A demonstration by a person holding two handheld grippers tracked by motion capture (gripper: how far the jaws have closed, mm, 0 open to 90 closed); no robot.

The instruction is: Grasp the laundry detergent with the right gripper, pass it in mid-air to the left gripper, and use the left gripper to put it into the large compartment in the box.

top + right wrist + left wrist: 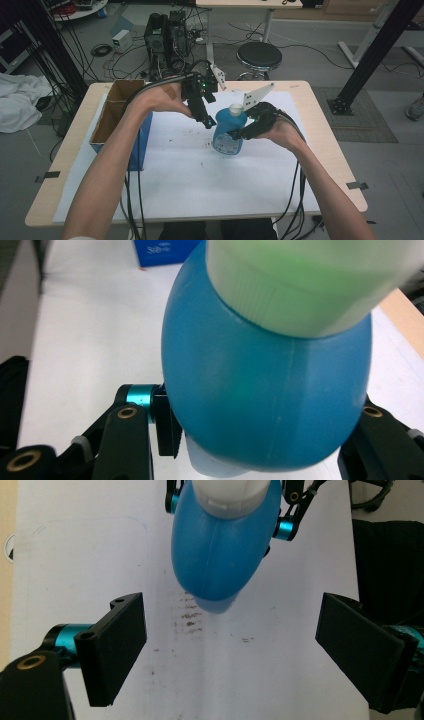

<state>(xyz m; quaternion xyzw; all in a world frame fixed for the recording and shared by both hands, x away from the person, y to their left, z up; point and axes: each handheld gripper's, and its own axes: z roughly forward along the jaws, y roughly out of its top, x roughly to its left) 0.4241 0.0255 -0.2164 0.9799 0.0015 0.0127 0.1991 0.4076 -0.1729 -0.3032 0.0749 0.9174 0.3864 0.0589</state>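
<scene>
Jaws of the right gripper (239, 134) were clamped on a blue bottle (229, 131), holding it over the middle of the white sheet (190, 175). The left gripper (208, 121), just left of the bottle, had its jaws spread wide and bare. A cardboard box (114, 107) stood far left.

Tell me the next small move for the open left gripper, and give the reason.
Probably bring the left gripper in around the white cap: its fingers stand apart and empty, while the right gripper clamps the blue bottle.
</scene>
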